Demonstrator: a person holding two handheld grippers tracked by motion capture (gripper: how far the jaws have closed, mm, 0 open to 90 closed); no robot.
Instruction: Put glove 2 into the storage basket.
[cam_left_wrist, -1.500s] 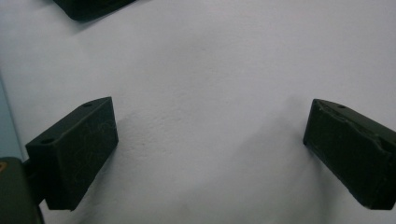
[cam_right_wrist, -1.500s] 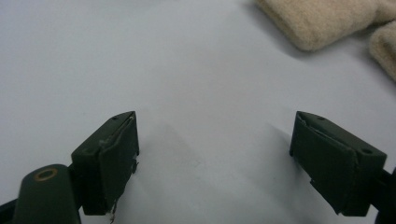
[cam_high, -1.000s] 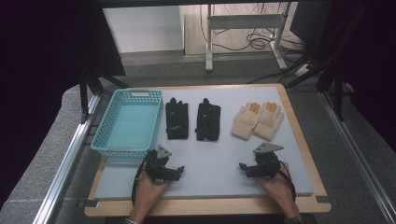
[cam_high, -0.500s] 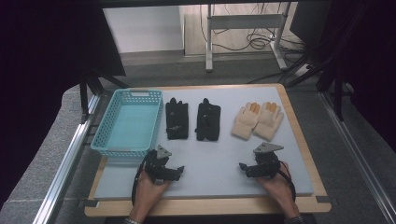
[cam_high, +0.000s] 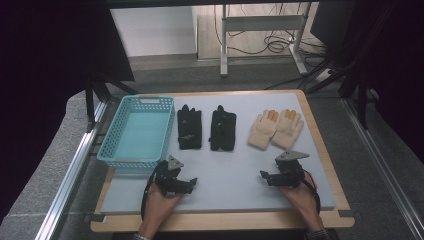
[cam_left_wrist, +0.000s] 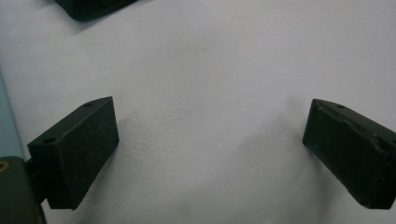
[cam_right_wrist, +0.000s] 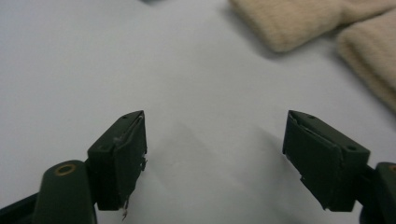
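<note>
High view shows soft, light beige gloves (cam_high: 276, 129) near the right tongs (cam_high: 263, 175); both tongs, the left tongs (cam_high: 193, 182) too, are wide, empty; pinch a cuff.

cream gloves (cam_high: 276, 128) | pair, knitted | flat, side by side, fingers away | mat's right part

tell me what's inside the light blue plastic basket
Nothing can be seen inside the light blue plastic mesh basket: its bare floor shows in the high view. Only a thin strip behind its near wall is hidden.
</note>
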